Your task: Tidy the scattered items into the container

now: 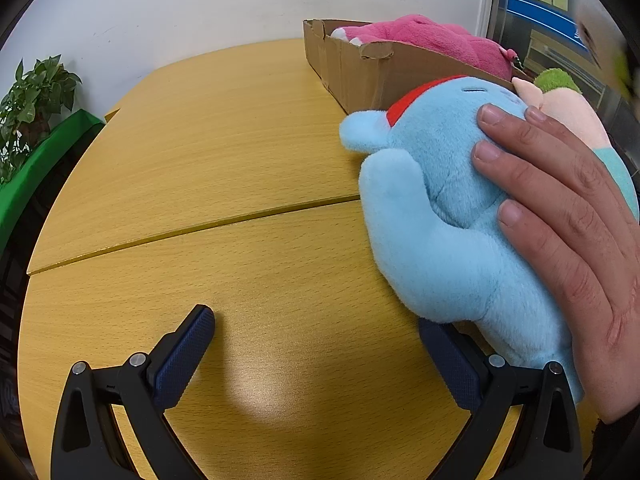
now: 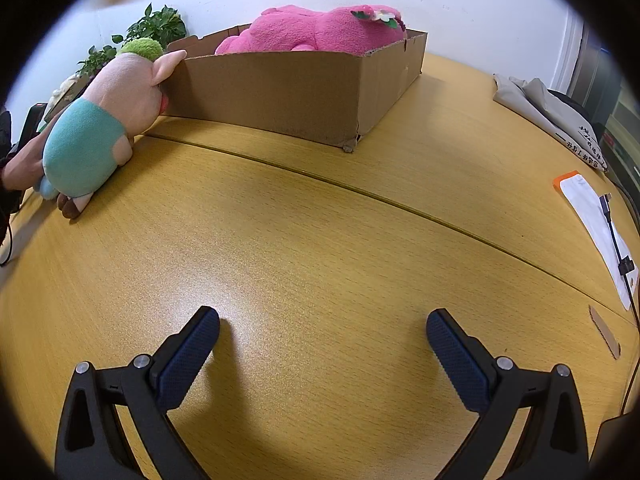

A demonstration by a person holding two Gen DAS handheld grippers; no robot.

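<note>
Blue ribbed pads on my left tongs stand wide apart over the bare wood, gripping nothing; the right pad is partly hidden under the blue plush, which a bare hand presses from the right. My right tongs are likewise spread and empty, hovering above the table, well apart from any toy. That blue plush lies on the near right of the table, just short of the box, its fleece short and dense, its body rounded with a stubby arm and a red patch near the head. I judge it light, soft and squashy, so it will give under the pads; the arm or the narrower lower end looks the best place to pinch. Beside it the pig plush, peach with a teal middle and a green tuft, leans its snout against the box's left corner. Inside the corrugated cardboard box, with ragged, torn rims, a big pink plush already bulges above the wall. Both loose toys look unbreakable and not slippery.
</note>
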